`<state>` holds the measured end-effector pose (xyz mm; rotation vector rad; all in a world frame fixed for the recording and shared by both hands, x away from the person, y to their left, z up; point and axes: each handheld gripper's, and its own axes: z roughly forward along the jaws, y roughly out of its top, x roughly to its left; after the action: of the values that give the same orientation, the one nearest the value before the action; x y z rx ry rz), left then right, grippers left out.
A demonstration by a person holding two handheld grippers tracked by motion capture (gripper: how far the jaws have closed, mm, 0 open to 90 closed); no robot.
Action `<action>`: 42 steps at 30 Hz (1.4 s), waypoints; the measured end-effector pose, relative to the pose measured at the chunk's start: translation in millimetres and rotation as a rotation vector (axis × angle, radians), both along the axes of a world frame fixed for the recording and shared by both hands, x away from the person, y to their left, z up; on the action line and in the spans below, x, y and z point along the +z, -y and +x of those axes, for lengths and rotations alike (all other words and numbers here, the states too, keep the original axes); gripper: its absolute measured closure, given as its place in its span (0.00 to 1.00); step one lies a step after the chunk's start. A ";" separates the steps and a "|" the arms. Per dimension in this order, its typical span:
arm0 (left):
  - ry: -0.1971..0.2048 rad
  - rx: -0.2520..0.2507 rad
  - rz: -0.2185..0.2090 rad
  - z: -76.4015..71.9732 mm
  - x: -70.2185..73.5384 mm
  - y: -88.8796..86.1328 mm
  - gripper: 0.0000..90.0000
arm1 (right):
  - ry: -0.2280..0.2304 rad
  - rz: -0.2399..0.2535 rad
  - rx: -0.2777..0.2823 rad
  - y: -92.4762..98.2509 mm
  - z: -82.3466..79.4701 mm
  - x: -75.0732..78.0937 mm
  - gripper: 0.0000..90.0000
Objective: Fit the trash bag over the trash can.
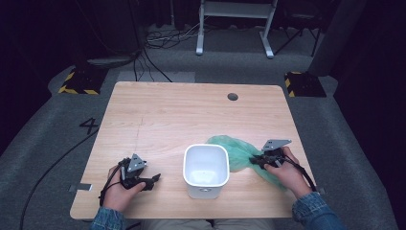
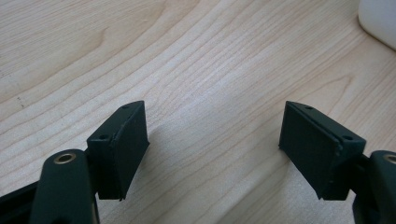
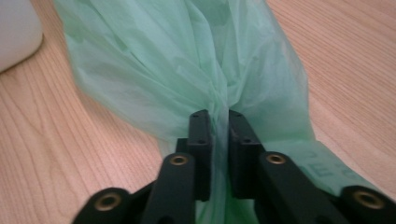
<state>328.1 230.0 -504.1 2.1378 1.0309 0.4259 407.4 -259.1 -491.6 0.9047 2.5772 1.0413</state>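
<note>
A: Why does the tabletop (image 1: 158,115) carry its things so close to the person's edge?

B: Likely for reach. The white bin (image 1: 206,168) stands upright and empty near the front, between the two hands, and the green plastic bag (image 1: 237,151) lies crumpled flat just to its right, touching or nearly touching its side. That reads as a liner waiting to go into the bin.

A: And the bag itself, why is it bunched?

B: The right claw (image 3: 219,140) is clenched on a gathered fold of it; the film puckers into pleats between the two black jaws, so the bag can probably be lifted by that pinch.

A: The other one?

B: The left claw (image 2: 212,144) rests released on the left of the bin, jaws wide apart over bare wood with nothing between them, seemingly kept free to spread the bag's mouth.

A: Any writing?

B: A "4" (image 1: 89,125) marked on the grey floor beside the tabletop; faint print on the bag's lower part cannot be read
</note>
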 end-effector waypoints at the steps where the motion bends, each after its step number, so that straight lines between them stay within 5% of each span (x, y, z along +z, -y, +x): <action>1: 0.000 0.000 -0.001 0.1 0.0 0.0 0.26 | -0.003 0.010 -0.006 0.3 -0.7 -0.5 0.98; 4: 0.001 0.001 -0.005 0.6 -0.2 -0.2 0.26 | 0.024 -0.001 -0.041 1.3 -4.1 1.4 1.00; 22: 0.009 -0.006 -0.007 6.7 2.0 3.4 0.27 | 0.274 0.208 -0.082 18.7 -31.7 67.9 1.00; 30: 0.010 -0.014 -0.014 9.9 2.5 6.7 0.27 | 0.330 0.285 -0.099 27.7 -40.2 90.1 1.00; 42: 0.008 -0.012 -0.009 10.5 2.1 6.7 0.27 | 0.352 0.360 -0.143 36.8 -42.0 109.8 1.00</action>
<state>338.5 223.3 -501.9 2.1321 1.0129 0.4228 365.4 -295.9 -381.8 0.8731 2.0461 1.4976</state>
